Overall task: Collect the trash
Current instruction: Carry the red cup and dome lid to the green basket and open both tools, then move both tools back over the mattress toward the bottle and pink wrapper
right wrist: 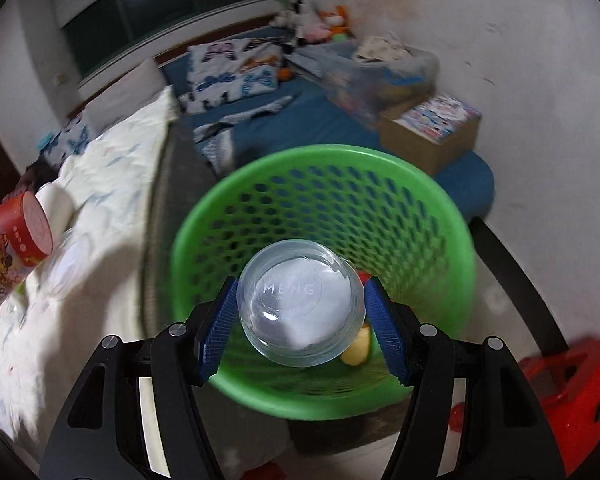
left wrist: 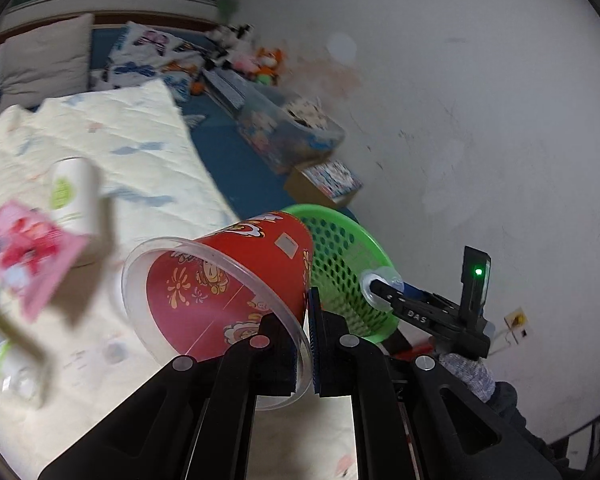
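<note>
My left gripper (left wrist: 305, 344) is shut on the rim of a red printed plastic cup (left wrist: 236, 280), held on its side above the bed, left of the green mesh bin (left wrist: 348, 264). The cup also shows in the right wrist view (right wrist: 12, 248). My right gripper (right wrist: 300, 320) holds a clear plastic cup (right wrist: 300, 304) between its blue pads, over the open mouth of the green bin (right wrist: 324, 208). Yellow and red scraps (right wrist: 358, 350) lie inside the bin. The right gripper (left wrist: 384, 290) with its clear cup shows at the bin's rim in the left wrist view.
On the cream quilt (left wrist: 100, 140) lie a white tube-shaped container (left wrist: 74, 196), a pink packet (left wrist: 24, 256) and a clear wrapper (left wrist: 16, 364). Cardboard boxes (right wrist: 432, 128) and toys stand by the wall. A red object (right wrist: 572, 392) sits right of the bin.
</note>
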`<state>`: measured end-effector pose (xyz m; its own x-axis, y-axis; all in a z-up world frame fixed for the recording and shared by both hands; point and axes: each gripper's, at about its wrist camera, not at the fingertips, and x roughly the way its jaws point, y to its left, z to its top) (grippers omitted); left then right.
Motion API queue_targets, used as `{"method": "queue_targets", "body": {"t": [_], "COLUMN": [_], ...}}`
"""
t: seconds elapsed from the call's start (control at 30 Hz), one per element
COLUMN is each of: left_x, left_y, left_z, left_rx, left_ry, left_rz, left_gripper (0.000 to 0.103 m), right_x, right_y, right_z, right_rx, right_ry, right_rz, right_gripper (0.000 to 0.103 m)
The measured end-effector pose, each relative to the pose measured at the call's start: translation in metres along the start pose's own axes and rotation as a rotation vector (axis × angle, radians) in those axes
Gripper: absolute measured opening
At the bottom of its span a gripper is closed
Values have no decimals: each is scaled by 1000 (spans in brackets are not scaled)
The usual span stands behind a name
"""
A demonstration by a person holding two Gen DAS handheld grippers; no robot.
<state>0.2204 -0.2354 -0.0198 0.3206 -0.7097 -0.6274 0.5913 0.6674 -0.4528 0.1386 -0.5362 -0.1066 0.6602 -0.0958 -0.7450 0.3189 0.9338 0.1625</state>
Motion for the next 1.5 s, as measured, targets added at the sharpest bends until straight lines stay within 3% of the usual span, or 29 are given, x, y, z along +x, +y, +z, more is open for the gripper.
{"method": "queue_targets", "body": {"t": [0.27, 0.6, 0.77, 0.87, 0.9, 0.93, 0.97, 1.2, 1.5], "left_x": [66, 141, 163, 169, 169, 169, 169, 143, 57], "left_y": [-36, -66, -81, -84, -84, -84, -83, -73, -30], "left_z": [18, 31, 36, 38, 37, 37, 36, 29, 17], "left_rx": [68, 114, 151, 148, 147, 143, 139, 134, 81], "left_ry": [98, 220, 248, 262, 262, 267, 266, 230, 101], "left_rz": [-21, -12, 20, 18, 22, 22, 16, 25, 120], "left_gripper": [5, 6, 10, 19, 23, 36, 42, 46, 52], "right_x": [-3, -43, -57, -59, -59, -59, -60, -66, -64], "right_y": [-23, -37, -42, -45, -45, -44, -43, -28, 28], "right_z": [-1, -7, -11, -13, -14, -15, -15, -17, -12], "right_rx": [34, 55, 60, 71, 72, 71, 70, 49, -37], "right_ry": [-16, -88, -123, -127, -126, -128, -128, -130, -118], "right_rz": [-12, -33, -30, -23, -25, -27, -22, 6, 101], "right_gripper": [69, 74, 74, 74, 74, 74, 74, 74, 76]}}
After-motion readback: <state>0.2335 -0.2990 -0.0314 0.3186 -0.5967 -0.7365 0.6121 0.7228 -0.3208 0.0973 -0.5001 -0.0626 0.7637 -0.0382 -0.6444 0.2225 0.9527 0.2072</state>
